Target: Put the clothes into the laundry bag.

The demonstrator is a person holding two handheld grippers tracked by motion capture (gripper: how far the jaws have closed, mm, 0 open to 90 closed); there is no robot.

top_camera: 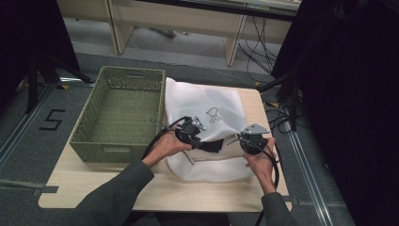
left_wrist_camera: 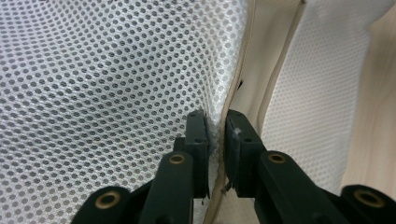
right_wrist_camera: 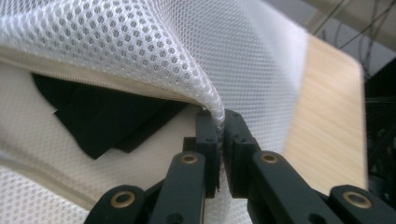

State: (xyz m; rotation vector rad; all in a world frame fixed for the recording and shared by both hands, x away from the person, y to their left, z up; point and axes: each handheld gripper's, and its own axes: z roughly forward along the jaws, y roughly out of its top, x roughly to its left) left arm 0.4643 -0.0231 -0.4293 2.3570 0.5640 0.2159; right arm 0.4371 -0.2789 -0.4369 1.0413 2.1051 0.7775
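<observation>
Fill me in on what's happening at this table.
A person holds a gripper in each hand and works on a white mesh laundry bag lying on the wooden table. The left gripper and the right gripper are each clamped on the upper mesh layer at the bag's opening, lifting it apart. A black piece of cloth lies inside the opening. A green basket sits beside the bag.

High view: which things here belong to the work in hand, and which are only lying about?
In the work:
- white mesh bag, its opening edge pinched by both grippers
- left gripper
- right gripper
- black cloth inside the bag

Lying about:
- green basket, nothing in it
- table
</observation>
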